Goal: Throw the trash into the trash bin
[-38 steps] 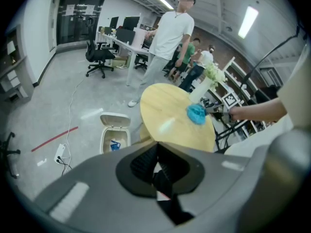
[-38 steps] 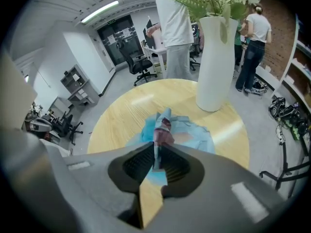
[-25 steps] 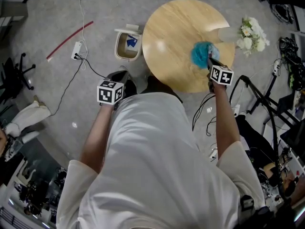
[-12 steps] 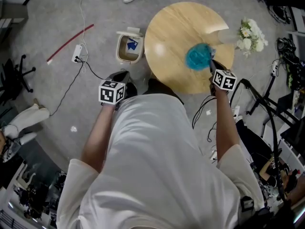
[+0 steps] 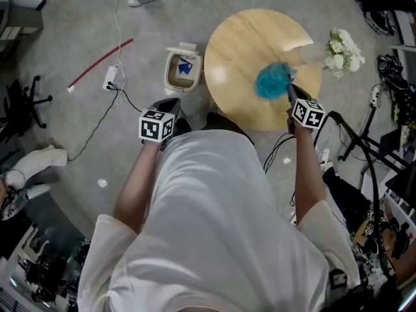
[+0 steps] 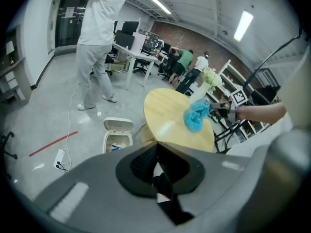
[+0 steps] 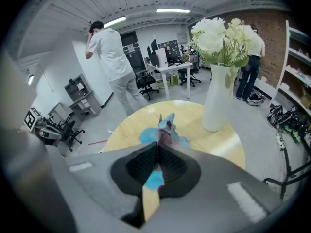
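Right tongs (image 5: 290, 93) (square-marker cube (image 5: 307, 114)) pinch blue trash (image 5: 272, 81).

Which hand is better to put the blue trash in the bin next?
Right. The right gripper is pinching the blue trash. The left gripper is shut and empty, though nearer the trash bin.

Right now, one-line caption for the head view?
Right tongs shut on blue trash over the round wooden table; open trash bin on the floor beside it.
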`<state>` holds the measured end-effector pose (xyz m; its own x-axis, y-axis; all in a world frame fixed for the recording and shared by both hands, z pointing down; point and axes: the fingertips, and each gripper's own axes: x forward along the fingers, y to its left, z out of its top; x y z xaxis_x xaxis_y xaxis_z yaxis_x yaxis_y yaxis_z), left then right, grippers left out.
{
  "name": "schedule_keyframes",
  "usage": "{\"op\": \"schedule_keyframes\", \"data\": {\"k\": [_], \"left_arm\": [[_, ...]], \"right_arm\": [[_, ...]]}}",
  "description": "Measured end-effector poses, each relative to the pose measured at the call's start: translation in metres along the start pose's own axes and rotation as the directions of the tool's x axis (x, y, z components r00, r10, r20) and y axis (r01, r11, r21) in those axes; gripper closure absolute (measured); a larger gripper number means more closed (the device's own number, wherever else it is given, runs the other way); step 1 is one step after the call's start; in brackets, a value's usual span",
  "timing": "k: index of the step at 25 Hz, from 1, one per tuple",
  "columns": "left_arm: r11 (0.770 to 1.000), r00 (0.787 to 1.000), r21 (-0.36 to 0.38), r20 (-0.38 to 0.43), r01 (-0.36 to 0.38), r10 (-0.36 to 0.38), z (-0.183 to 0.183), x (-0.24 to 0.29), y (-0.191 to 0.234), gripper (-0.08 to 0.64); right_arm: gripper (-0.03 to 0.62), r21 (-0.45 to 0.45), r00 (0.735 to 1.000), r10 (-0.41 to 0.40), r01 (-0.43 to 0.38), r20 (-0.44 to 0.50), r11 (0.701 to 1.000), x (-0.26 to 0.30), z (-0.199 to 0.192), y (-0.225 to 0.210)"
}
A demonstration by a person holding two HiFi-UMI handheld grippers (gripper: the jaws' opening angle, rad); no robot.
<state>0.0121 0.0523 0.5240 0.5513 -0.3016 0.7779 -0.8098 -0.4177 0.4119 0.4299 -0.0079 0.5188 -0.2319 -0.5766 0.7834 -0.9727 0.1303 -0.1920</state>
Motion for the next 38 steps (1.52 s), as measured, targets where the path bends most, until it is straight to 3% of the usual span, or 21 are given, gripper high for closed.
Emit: {"op": "schedule_keyframes", "data": {"k": [18, 38], "left_arm": [[1.0, 1.0, 0.024, 0.016, 0.013, -0.013, -0.009, -0.021, 0.015, 0.555], [1.0, 0.999, 0.022, 0.039, 0.012, -0.013, -0.018, -0.034, 0.021, 0.555]], "right_arm": [[0.586, 0.0, 0.988, 0.001, -0.001, 0.152, 1.0, -0.032, 0.037, 0.043], [0.586, -0.036, 0.975, 0.029, -0.021, 0.222, 0.999, -0.049, 0.053, 0.081]]}}
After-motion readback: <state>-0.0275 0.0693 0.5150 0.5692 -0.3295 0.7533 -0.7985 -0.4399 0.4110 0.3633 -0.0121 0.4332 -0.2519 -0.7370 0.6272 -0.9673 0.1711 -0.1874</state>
